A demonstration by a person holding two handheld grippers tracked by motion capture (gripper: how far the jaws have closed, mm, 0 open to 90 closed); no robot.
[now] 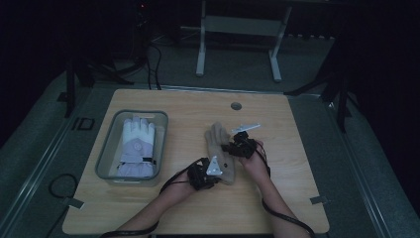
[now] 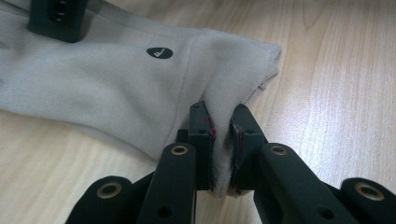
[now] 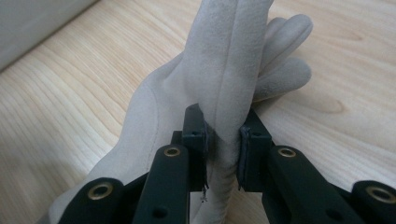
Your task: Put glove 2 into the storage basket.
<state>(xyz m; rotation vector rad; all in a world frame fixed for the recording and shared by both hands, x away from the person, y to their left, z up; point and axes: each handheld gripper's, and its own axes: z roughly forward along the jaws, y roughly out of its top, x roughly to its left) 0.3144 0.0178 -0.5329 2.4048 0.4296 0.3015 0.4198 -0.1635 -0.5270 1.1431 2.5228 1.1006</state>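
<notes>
High view puts us at a wooden table [image 1: 277, 198] with a grey bin [image 1: 105, 154] on the left, and a white glove [image 1: 137, 148] lies flat inside it, so one glove looks already stowed. A tan glove [image 1: 218, 148] lies on the bare wood to the right of the bin, near the table's middle, not yet in it. We judge the job, probably gathering gloves into the bin, about half done. Our left gripper [image 2: 219, 154] has its jaws pinched on a fold near the glove's cuff, and our right gripper [image 3: 223, 149] is clamped on a ridge of fabric near the glove's fingers. Carrying it over to the bin remains.
</notes>
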